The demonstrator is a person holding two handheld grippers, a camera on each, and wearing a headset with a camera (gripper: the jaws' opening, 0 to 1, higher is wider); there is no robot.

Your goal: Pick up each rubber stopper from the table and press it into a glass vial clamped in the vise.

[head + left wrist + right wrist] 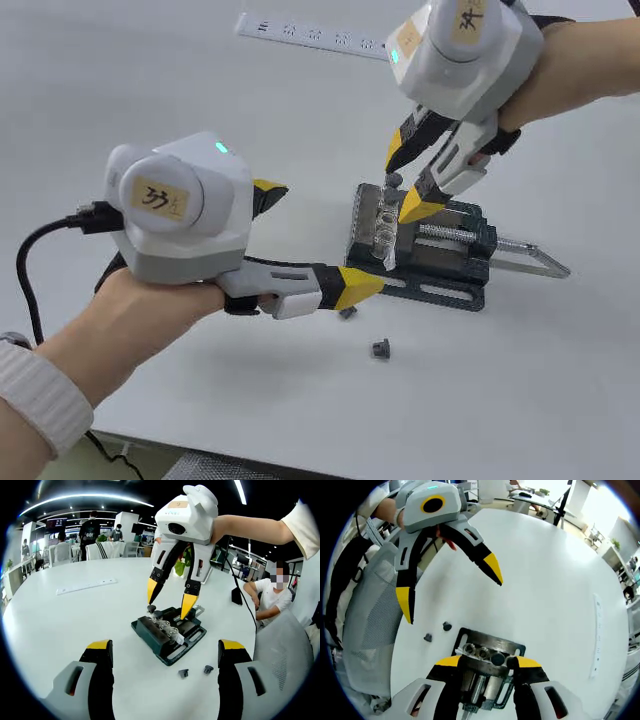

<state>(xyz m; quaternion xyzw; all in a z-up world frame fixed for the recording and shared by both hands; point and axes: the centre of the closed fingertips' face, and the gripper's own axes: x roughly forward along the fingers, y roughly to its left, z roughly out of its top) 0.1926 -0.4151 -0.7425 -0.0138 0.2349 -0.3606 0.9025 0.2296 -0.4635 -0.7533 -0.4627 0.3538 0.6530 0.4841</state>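
Table (150, 70) white, open office (125, 522) behind.

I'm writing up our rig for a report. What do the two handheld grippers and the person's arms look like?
The left gripper and right gripper match: white-grey bodies, a green light, a tan handwritten label, black jaws with yellow tips. A black cable leaves the left one. The person wears a white ribbed cuff on the left wrist, a white sleeve on the right arm.

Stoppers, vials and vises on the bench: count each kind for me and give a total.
Glass vials: 3
Rubber stoppers: 3 (2 loose, 1 on a vial)
Vise: 1
Total: 7
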